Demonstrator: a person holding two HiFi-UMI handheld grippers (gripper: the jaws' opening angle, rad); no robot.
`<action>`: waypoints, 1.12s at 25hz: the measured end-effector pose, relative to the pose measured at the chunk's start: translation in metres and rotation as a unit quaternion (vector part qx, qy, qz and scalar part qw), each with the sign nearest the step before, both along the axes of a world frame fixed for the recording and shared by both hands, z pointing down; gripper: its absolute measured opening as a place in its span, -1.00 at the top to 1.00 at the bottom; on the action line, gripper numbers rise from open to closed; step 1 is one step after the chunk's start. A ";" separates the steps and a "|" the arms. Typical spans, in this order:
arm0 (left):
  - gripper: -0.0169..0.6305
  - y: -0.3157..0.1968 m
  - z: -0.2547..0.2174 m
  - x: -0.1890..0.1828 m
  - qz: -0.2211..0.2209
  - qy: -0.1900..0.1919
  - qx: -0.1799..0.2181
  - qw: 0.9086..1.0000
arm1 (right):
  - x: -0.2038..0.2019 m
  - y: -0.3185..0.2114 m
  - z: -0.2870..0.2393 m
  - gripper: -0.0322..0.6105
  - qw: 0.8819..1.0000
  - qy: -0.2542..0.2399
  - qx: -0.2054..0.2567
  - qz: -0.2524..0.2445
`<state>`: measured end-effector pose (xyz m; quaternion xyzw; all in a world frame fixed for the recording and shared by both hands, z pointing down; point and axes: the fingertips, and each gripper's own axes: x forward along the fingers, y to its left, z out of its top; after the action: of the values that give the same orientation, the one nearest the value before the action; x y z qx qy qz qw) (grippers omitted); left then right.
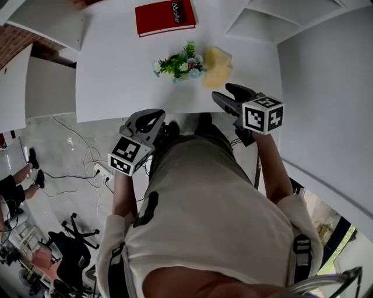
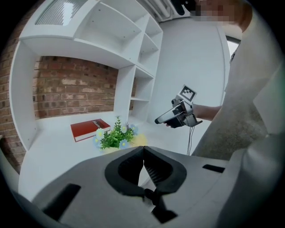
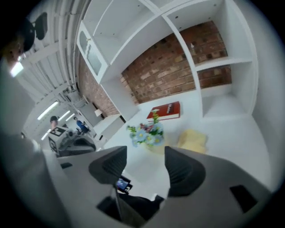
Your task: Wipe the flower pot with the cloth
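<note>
1. Person's torso (image 1: 204, 221) in a pale shirt fills the foreground of the head view, with both arms reaching toward a white table (image 1: 111, 75).
2. Left gripper (image 1: 156, 114) hovers at the table's near edge, its jaws pressed together with nothing between them.
3. Right gripper (image 1: 221, 91) hovers over the same edge, its jaws spread apart and empty.
4. Flower pot (image 1: 182, 65), topped with green leaves and small blue flowers, stands ahead of both grippers, roughly between their lines.
5. Yellow cloth (image 1: 217, 67) lies crumpled just beside the pot, close ahead of the right gripper and slightly right of its aim. It shows no clear long axis.
6. Right gripper is the nearer one to the cloth, so it probably takes it.
7. Red book (image 1: 166, 16) lies beyond the pot.
</note>
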<state>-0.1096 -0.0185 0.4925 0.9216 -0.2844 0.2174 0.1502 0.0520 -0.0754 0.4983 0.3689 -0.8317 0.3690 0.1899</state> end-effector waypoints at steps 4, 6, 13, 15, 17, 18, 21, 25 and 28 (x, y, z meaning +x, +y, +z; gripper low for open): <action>0.89 -0.009 0.000 0.015 -0.019 -0.014 -0.005 1.000 | 0.049 -0.057 0.042 -0.12 0.993 0.113 0.016 0.017; 0.89 -0.012 0.000 0.021 -0.026 -0.019 -0.008 0.999 | 0.062 -0.079 0.074 -0.15 0.986 0.168 0.008 -0.001; 0.89 -0.025 0.008 0.032 -0.051 -0.052 -0.014 0.997 | 0.055 -0.106 0.165 -0.13 0.962 0.258 -0.019 -0.084; 0.88 -0.032 0.013 0.031 -0.054 -0.081 -0.007 0.995 | 0.057 -0.106 0.174 0.00 0.960 0.267 -0.018 -0.087; 0.89 -0.040 0.015 0.030 -0.060 -0.097 0.001 0.994 | 0.058 -0.103 0.172 0.15 0.961 0.261 -0.016 -0.086; 0.89 -0.044 0.016 0.029 -0.067 -0.093 0.001 0.993 | 0.058 -0.102 0.172 0.25 0.962 0.258 -0.016 -0.089; 0.88 -0.061 0.025 0.024 -0.095 -0.079 -0.003 0.992 | 0.060 -0.100 0.170 0.43 0.963 0.251 -0.025 -0.097; 0.87 -0.083 0.046 0.023 -0.092 -0.094 -0.005 0.991 | 0.056 -0.095 0.158 0.52 0.974 0.203 -0.033 -0.089; -0.07 -0.091 0.064 0.040 -0.044 -0.076 -0.041 0.995 | 0.038 -0.090 0.126 0.52 0.992 0.096 -0.037 -0.068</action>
<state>-0.0699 -0.1091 0.5562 0.8821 -0.3259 0.2915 0.1753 0.0899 -0.1657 0.6243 0.3374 -0.8187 0.3489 0.3069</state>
